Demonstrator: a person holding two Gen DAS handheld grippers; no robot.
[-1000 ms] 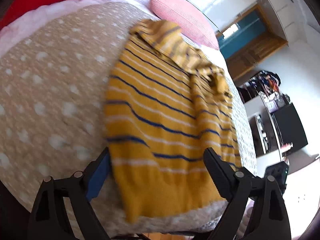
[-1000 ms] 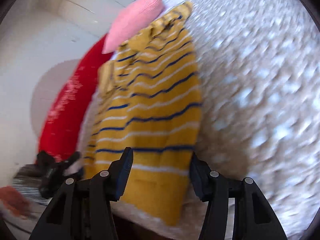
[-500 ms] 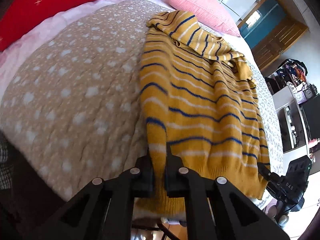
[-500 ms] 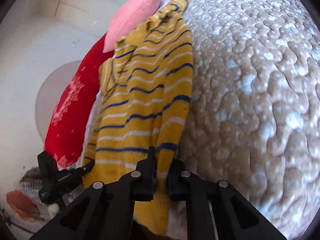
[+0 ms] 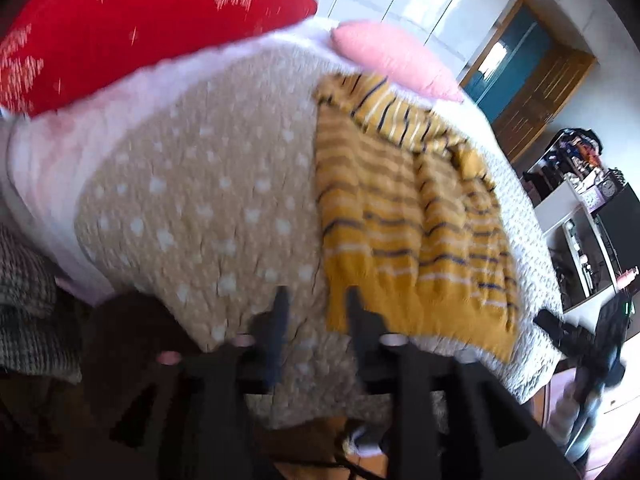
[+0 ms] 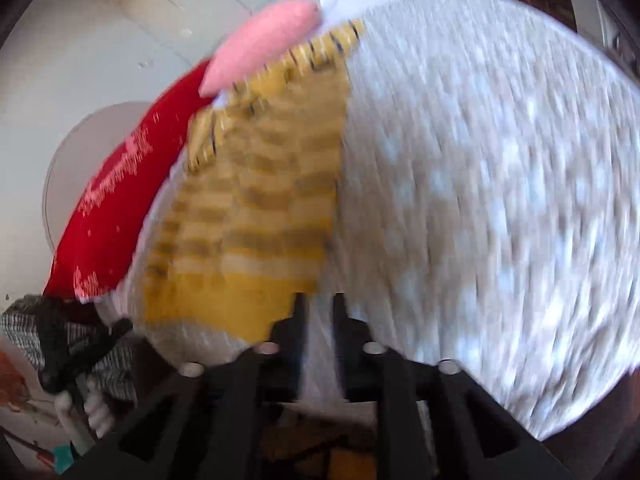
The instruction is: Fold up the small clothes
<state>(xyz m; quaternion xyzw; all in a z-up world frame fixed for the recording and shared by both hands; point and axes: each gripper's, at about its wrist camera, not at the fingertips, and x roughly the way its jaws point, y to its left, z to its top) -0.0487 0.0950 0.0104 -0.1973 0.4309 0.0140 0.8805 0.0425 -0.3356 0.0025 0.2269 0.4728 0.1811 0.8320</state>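
A yellow sweater [image 5: 400,240] with blue and white stripes lies flat on the bed, its plain hem toward me. My left gripper [image 5: 317,308] hovers at the hem's left corner. Its jaws are opening, and only a sliver of that corner shows between them, unpressed. In the right wrist view the sweater [image 6: 260,200] lies left of centre. My right gripper [image 6: 319,312] sits just off the hem's right corner, jaws opening, with only bedspread in the gap. Both views are blurred.
The beige spotted bedspread [image 5: 200,200] covers the bed, whose front edge is just below the hem. A red pillow [image 5: 140,20] and a pink pillow [image 5: 392,56] lie at the head. Shelves [image 5: 580,208] stand at the right, checked cloth [image 5: 24,300] at the left.
Half a second ago both grippers were shut on the sweater's hem. Both have now let go and pulled back and up, and the hem rests on the bed.
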